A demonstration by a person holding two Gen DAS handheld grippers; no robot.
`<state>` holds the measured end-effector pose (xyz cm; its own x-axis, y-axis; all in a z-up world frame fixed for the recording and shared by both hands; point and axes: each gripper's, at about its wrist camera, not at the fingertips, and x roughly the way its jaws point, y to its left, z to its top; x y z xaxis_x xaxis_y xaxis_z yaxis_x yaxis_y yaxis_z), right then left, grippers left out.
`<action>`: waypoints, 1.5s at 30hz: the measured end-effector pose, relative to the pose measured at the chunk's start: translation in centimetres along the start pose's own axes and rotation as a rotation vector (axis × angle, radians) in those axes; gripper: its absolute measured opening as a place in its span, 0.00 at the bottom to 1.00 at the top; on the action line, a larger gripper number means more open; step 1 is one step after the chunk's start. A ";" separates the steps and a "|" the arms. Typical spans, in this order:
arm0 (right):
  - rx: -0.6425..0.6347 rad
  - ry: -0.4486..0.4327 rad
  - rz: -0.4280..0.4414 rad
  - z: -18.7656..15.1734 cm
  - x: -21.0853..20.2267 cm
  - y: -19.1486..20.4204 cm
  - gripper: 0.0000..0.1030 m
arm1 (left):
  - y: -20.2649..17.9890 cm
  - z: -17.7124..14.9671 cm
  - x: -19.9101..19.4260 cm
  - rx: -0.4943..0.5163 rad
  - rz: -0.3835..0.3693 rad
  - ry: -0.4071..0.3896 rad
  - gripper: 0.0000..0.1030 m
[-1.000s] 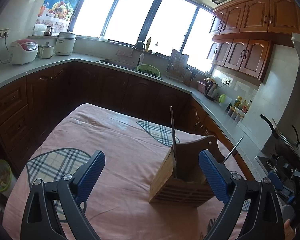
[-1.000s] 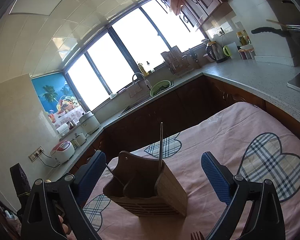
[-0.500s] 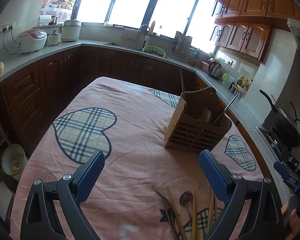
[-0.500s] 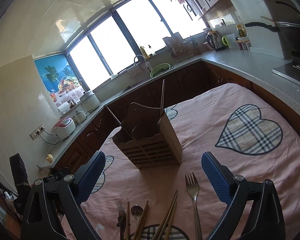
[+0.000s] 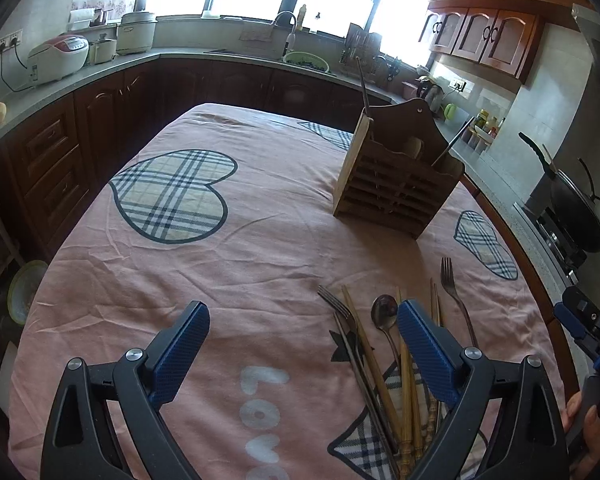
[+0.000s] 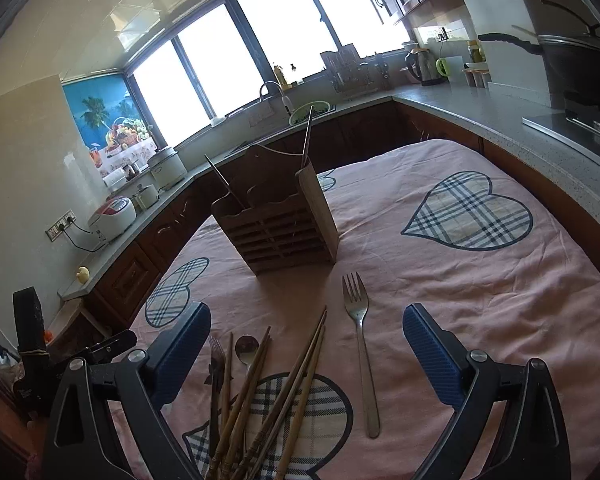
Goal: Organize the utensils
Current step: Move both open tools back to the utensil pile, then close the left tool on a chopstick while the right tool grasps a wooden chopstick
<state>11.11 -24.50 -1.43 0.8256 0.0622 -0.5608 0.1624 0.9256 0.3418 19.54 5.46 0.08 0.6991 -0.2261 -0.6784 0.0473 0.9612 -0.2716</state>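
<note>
Well apart, both grippers' fingers [image 5: 424, 344] [image 6: 180, 344] gape empty above the chopsticks [image 6: 300, 380], near the tablecloth [image 5: 260, 248] edge.

Slatted wooden utensil holder [image 6: 278, 224] upright on tabletop; loose chopsticks [image 6: 284, 396], spoon [image 6: 247, 349], two forks [image 6: 360, 344] lying just before it.

each gripper [image 5: 303, 322] has black triangular arms with cut-out windows. silver screws [image 5: 133, 354] sit at the joints. the fingers [image 6: 430, 350] carry ribbed blue pads.
</note>
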 end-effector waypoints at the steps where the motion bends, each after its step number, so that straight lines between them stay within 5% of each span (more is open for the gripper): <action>1: -0.002 0.005 -0.004 -0.1 0.1 -0.1 0.95 | -0.1 0.0 0.1 -0.002 -0.001 0.005 0.92; 12: -0.035 0.067 -0.035 -1.0 2.0 -0.2 0.94 | -0.9 0.5 3.6 0.017 0.003 0.083 0.90; 16: -0.048 0.123 -0.044 -1.2 3.7 -0.1 0.66 | -1.3 0.7 5.2 0.025 -0.005 0.120 0.86; 20: -0.057 0.183 -0.036 -1.7 5.5 0.3 0.54 | -1.9 1.1 6.9 0.035 -0.010 0.155 0.83; 38: -0.107 0.367 -0.075 -3.2 12.1 0.4 0.19 | -3.1 2.6 16.0 0.039 -0.027 0.328 0.39; 45: -0.158 0.395 -0.100 -2.9 13.2 0.8 0.14 | -3.3 2.9 16.8 0.064 -0.030 0.338 0.33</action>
<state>20.58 -21.86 -10.74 0.5352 0.0790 -0.8410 0.1210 0.9782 0.1689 33.14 -1.05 -8.44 0.4212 -0.2835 -0.8615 0.1163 0.9589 -0.2587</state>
